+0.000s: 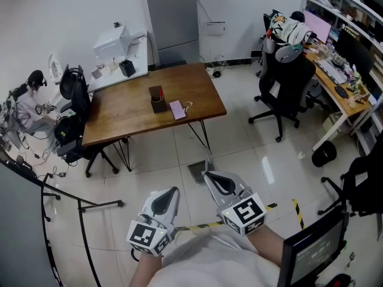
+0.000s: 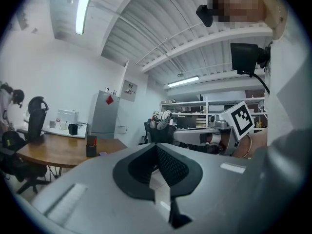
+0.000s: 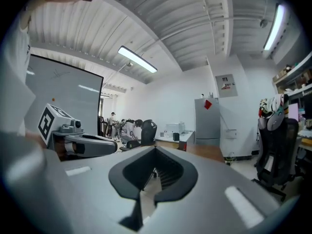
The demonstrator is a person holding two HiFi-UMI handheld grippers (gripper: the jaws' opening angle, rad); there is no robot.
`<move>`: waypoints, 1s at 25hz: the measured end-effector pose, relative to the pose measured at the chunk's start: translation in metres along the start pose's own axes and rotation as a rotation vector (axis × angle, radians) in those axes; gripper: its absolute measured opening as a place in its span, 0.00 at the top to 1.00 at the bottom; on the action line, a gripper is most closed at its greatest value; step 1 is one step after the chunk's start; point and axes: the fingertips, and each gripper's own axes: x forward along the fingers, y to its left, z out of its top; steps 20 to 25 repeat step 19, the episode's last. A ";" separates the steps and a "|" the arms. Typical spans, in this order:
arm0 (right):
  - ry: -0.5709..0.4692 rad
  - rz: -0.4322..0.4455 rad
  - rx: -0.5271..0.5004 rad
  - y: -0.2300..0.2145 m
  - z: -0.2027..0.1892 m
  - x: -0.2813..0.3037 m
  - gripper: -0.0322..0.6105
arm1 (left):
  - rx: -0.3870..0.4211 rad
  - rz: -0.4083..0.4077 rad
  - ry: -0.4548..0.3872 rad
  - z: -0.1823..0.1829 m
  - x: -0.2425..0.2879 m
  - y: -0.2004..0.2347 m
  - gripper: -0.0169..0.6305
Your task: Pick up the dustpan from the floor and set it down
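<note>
The grey dustpan lies on the tiled floor beside the wooden table's near right leg, its handle standing up. Both grippers are held level close to my body, above the floor. My right gripper is shut and empty, its tip over the dustpan's near side in the head view, well above it. To its left my left gripper is also shut with nothing between its pads. In the left gripper view the left gripper faces the table. The right gripper looks across the room. The dustpan shows in neither gripper view.
A wooden table with a pen holder and a phone stands ahead. A black office chair and a cluttered desk are at the right, a monitor near right. A thin black stand is at the left. A person sits far left.
</note>
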 end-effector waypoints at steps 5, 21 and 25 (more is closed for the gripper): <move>0.022 -0.025 0.025 -0.008 -0.004 0.010 0.95 | -0.006 0.012 0.008 -0.003 0.000 0.011 0.95; 0.075 -0.050 0.057 -0.011 -0.016 0.018 0.95 | -0.034 0.042 0.014 -0.004 0.007 0.033 0.95; 0.075 -0.050 0.057 -0.011 -0.016 0.018 0.95 | -0.034 0.042 0.014 -0.004 0.007 0.033 0.95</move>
